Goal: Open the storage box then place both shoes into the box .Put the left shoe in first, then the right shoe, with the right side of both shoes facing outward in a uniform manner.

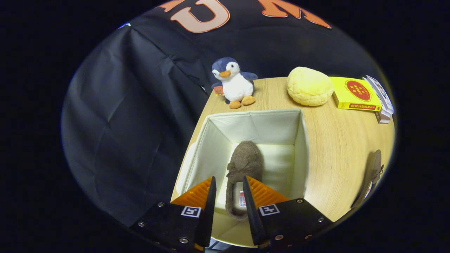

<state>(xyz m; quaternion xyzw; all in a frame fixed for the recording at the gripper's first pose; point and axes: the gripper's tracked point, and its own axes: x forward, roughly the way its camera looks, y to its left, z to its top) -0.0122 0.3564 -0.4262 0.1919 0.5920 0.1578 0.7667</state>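
An open white storage box (211, 140) stands on the wooden table. One brown fuzzy shoe (245, 161) with a small bow lies on the box's floor, toe pointing away from me, nearer the box's left wall. My gripper (228, 196) hovers over the shoe's heel with its fingers apart. The heel sits between them, a strip of white shows between the left finger and the shoe, and the right finger overlaps the shoe's right edge. The second brown shoe (371, 177) lies on the table well to the right of the box.
Behind the box stand a penguin plush toy (233, 82), a yellow bun-shaped cushion (309, 86) and a yellow book (355, 93) beside a small stack of books (381, 102). The table (334, 147) ends at the booth's black cloth just left of the box.
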